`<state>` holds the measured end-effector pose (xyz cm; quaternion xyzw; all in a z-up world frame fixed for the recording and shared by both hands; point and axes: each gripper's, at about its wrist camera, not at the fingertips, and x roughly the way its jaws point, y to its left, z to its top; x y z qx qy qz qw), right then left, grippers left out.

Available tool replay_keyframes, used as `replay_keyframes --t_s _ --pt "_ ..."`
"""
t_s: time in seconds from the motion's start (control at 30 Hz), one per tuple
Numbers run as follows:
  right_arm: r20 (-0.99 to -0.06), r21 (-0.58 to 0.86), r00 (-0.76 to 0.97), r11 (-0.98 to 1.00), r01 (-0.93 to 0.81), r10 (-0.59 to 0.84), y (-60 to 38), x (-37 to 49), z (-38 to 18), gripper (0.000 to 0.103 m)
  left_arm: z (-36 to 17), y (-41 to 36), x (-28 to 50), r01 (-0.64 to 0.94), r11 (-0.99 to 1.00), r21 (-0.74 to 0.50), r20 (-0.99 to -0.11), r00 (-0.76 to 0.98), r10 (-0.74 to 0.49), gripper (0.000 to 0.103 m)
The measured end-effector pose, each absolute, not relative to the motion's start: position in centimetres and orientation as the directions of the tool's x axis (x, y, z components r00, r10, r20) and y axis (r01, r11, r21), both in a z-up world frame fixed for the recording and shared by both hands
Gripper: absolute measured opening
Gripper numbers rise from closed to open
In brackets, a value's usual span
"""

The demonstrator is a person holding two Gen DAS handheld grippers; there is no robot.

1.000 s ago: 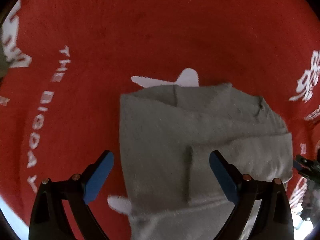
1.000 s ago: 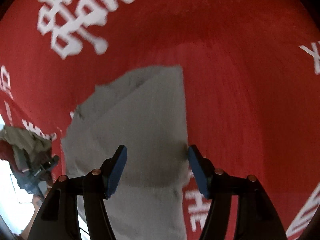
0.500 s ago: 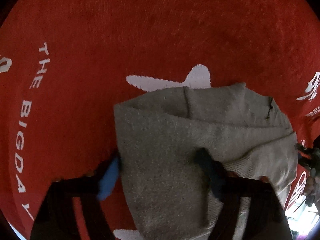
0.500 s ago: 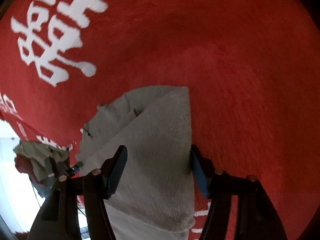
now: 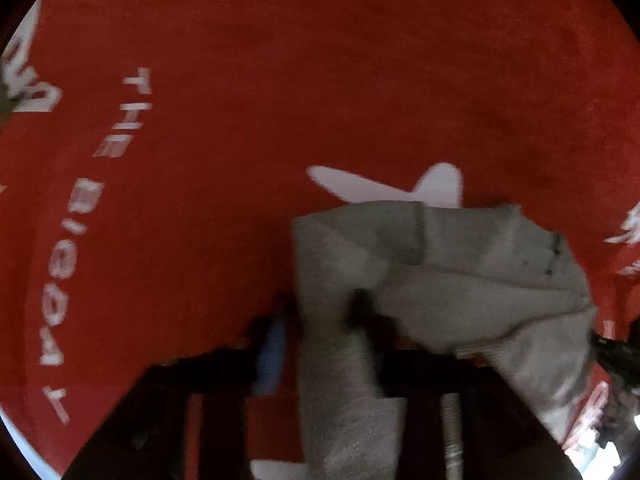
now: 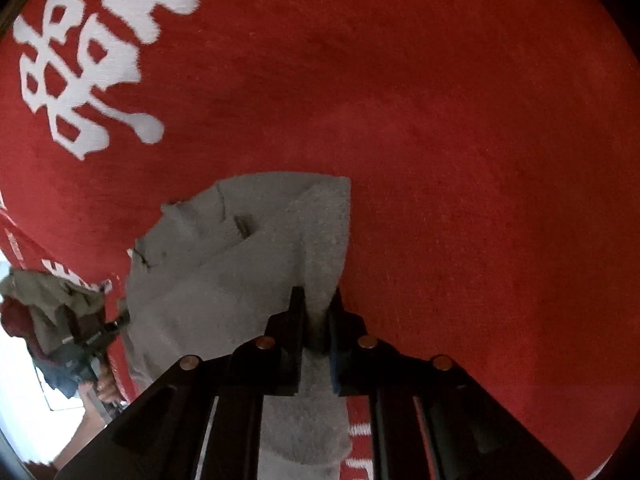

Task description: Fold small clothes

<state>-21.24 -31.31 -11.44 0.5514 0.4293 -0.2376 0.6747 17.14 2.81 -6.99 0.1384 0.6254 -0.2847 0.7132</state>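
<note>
Grey fleece, a small folded garment [image 5: 460, 280], lies on a red cloth [image 5: 320, 80] printed with white lettering, and every place below is given from that garment. At its left edge the left tool [image 5: 316, 320] comes down steeply; its picture is blurred, but a strip of the grey fabric runs up between the two fingers, the blue pad just left of the edge and the dark one on top of the fleece. Its jaws have just been opening a little after closing, and I cannot tell whether the pads truly press the fabric. At the garment's right edge the right tool [image 6: 316, 312] has just been closing and now stands nearly shut, pinching a ridge of the grey garment [image 6: 240, 280] where the folded edge rises off the red cloth [image 6: 480, 160]. Beyond the garment's far left, in the right wrist view, a heap of other clothes [image 6: 44, 300] waits. The step in hand looks like gripping both near corners for the next fold. That move calls for a firm left hold first, then lifting both edges together and carrying them across evenly, so that the layers beneath do not slide apart.
</note>
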Motion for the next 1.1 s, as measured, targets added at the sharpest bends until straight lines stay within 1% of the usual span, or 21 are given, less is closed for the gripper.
replay_keyframes --t_s 0.03,0.07,0.1,0.13,0.2,0.3,0.4,0.47,0.53,0.63,0.67,0.7,0.73,0.8,0.87,0.9,0.93,1.0,1.1 --pt "-0.844 0.536 0.516 0.281 0.796 0.147 -31.2 -21.3 -11.2 0.018 -6.7 3.3 17.2 0.565 0.818 -0.105 -0.976 0.098 -0.193 0.074" --pt "-0.856 0.515 0.497 0.294 0.805 0.139 -31.0 -21.2 -10.8 0.021 -6.3 3.9 17.4 0.552 0.831 -0.074 -0.977 0.128 -0.172 0.075" --pt "-0.867 0.497 0.480 0.303 0.813 0.134 -31.0 -21.2 -10.5 0.029 -6.0 4.4 17.5 0.542 0.837 -0.070 -0.978 0.126 -0.164 0.075" --pt "-0.881 0.472 0.456 0.312 0.825 0.127 -30.9 -21.2 -10.1 0.034 -5.8 4.8 17.4 0.535 0.842 -0.064 -0.980 0.127 -0.155 0.075" --pt "-0.892 0.449 0.439 0.325 0.832 0.107 -30.6 -21.3 -8.9 0.034 -4.8 5.4 16.7 0.539 0.842 -0.038 -0.979 0.148 -0.139 0.075" --pt "-0.888 0.445 0.454 0.367 0.817 0.067 -29.1 -21.3 -6.4 0.034 -3.1 5.3 14.0 0.595 0.804 -0.014 -0.975 0.170 -0.142 0.075" --pt "-0.885 0.436 0.462 0.460 0.773 0.063 -26.7 -19.9 -4.5 0.034 -2.3 4.2 10.8 0.657 0.752 -0.041 -0.973 0.144 -0.178 0.075" --pt "-0.892 0.418 0.445 0.516 0.747 0.077 -24.9 -18.5 -4.6 0.034 -2.9 2.5 8.2 0.690 0.720 -0.076 -0.974 0.102 -0.201 0.075" --pt "-0.901 0.403 0.420 0.565 0.719 0.109 -23.2 -17.0 -5.5 0.034 -3.1 1.5 7.5 0.719 0.690 -0.088 -0.976 0.077 -0.206 0.075" --pt "-0.926 0.361 0.351 0.610 0.706 0.141 -21.2 -15.2 -7.8 0.034 -5.3 0.1 5.7 0.744 0.667 -0.039 -0.986 0.079 -0.146 0.075" --pt "-0.935 0.335 0.332 0.625 0.705 0.127 -20.3 -14.8 -8.2 0.034 -5.5 0.4 5.3 0.742 0.670 -0.027 -0.985 0.094 -0.144 0.077" --pt "-0.939 0.309 0.334 0.647 0.697 0.088 -19.7 -14.8 -7.9 0.034 -5.3 0.6 5.2 0.738 0.675 -0.021 -0.982 0.110 -0.151 0.081" --pt "-0.944 0.286 0.323 0.669 0.686 0.072 -19.1 -14.8 -7.7 0.034 -5.1 0.7 5.1 0.735 0.678 -0.015 -0.983 0.113 -0.144 0.081" --pt "-0.946 0.276 0.316 0.692 0.667 0.072 -18.3 -14.9 -7.3 0.034 -4.4 1.2 4.6 0.723 0.691 -0.011 -0.985 0.110 -0.131 0.081" --pt "-0.942 0.289 0.327 0.693 0.661 0.081 -17.7 -15.2 -6.8 0.034 -3.7 1.7 3.9 0.721 0.693 0.023 -0.986 0.133 -0.105 0.081" --pt "-0.941 0.286 0.329 0.692 0.663 0.073 -17.6 -15.5 -6.4 0.035 -3.2 1.8 3.1 0.723 0.690 0.037 -0.986 0.140 -0.094 0.081" --pt "-0.942 0.280 0.329 0.690 0.668 0.064 -17.7 -15.9 -6.0 0.041 -3.1 2.0 2.8 0.724 0.688 0.040 -0.986 0.139 -0.089 0.081" --pt "-0.942 0.283 0.329 0.674 0.683 0.063 -17.8 -16.8 -5.4 0.045 -2.6 2.0 1.8 0.729 0.683 0.054 -0.988 0.137 -0.067 0.081" --pt "-0.939 0.301 0.335 0.647 0.701 0.074 -17.2 -17.8 -4.4 0.045 -1.8 2.1 0.1 0.738 0.672 0.064 -0.989 0.135 -0.054 0.081"
